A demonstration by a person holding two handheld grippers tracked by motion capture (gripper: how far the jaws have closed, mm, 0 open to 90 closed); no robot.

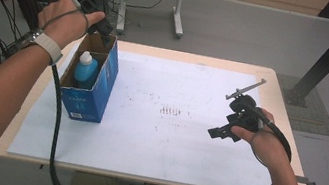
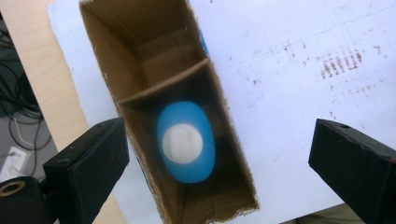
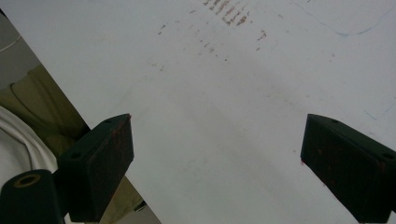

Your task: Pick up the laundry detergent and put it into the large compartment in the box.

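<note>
Left gripper [image 2: 219,154] above the open blue cardboard box [image 1: 103,85], jaws spread wide, nothing between them. Blue plastic bottle with white cap [image 2: 186,141] upright inside the box, in the compartment nearer the person, behind the divider. Right gripper [image 3: 217,163] well right of the box, over the white paper sheet [image 1: 170,139], jaws released, empty.

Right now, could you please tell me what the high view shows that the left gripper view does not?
High view alone: both hands, the right gripper held over the sheet, the box's blue outside. Left gripper view alone: the cardboard divider inside the box and an empty compartment beyond it. Both: the blue bottle upright in the box, the white sheet, and brown marks.
</note>
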